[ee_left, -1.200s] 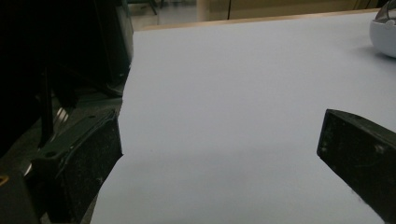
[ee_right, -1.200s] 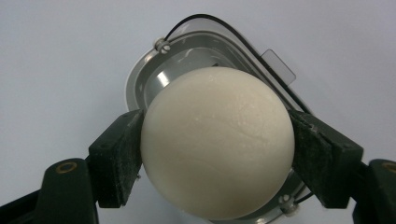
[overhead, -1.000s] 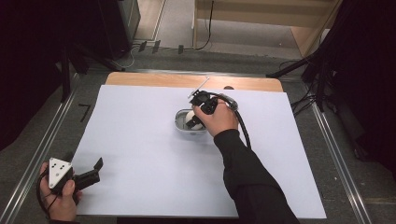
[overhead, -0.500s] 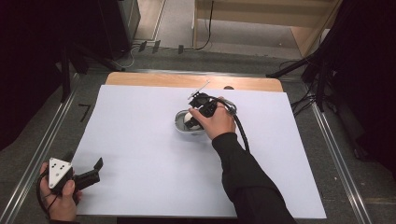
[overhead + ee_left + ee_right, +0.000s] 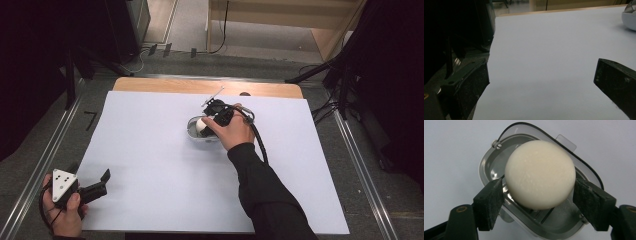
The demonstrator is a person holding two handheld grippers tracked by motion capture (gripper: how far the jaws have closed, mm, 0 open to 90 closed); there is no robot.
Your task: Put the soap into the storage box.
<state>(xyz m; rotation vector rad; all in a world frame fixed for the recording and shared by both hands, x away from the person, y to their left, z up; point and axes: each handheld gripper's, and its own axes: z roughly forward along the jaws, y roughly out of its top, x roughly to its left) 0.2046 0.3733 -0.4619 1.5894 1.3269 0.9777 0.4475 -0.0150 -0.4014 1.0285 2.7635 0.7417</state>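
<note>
The right gripper (image 5: 537, 195) has its jaws clamped on the round white soap bar (image 5: 540, 175) over the clear soap dish (image 5: 491, 162), so I think it should move straight and gently, while the left gripper (image 5: 95, 187) rests with jaws apart at the bench (image 5: 150, 150) edge.

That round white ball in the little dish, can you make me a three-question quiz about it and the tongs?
1. True or false: the right tongs have a jaw on each side of the round white ball.
2. What is right under the ball? A) a wooden bowl B) a clear grey dish C) a red cup
3. Fill in: the left tongs sit at the near left corner of the white sheet, with their jaws wide ____ and nothing between them.

Key: 1 true; 2 B; 3 open.
</note>
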